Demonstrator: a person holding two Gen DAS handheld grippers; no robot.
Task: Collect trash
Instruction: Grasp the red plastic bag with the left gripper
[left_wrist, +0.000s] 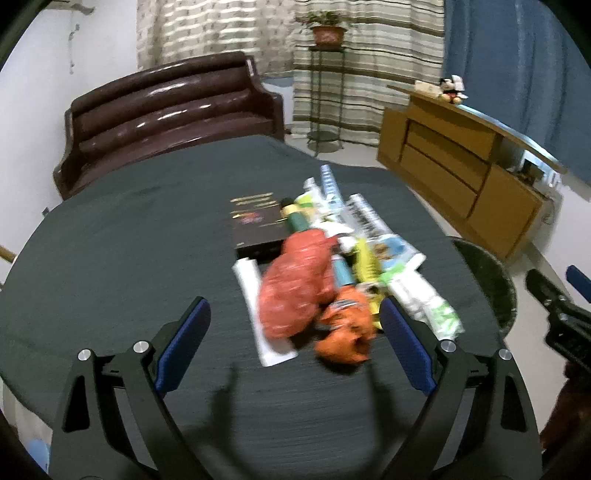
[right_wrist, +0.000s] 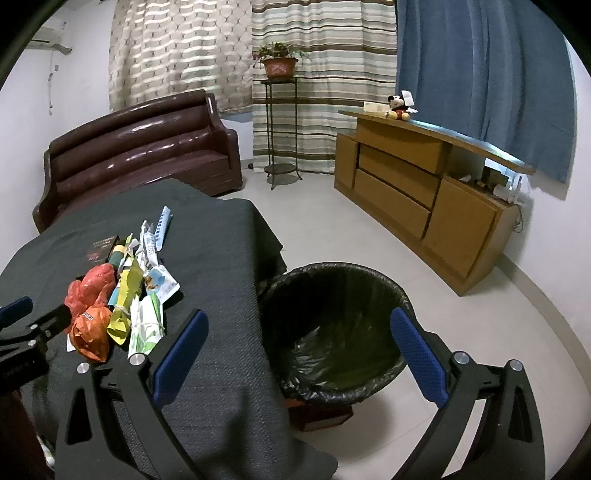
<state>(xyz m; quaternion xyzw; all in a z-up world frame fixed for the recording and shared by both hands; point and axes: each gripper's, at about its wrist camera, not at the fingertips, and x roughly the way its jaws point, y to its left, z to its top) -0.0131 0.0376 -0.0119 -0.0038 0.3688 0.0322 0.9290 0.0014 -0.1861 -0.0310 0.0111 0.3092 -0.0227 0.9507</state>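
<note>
Both grippers are spread wide holding nothing, left (left_wrist: 295, 332) over the trash pile (left_wrist: 332, 266), right (right_wrist: 299, 347) over the bin (right_wrist: 332, 325).

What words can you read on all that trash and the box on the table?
None can be read for sure.
Black box: gold and red lettering, too blurred to read.
Orange wrapper: a small label, too small to read.
White striped packet: dark print, blurred.
Green-and-white packet: print too small to read.
</note>
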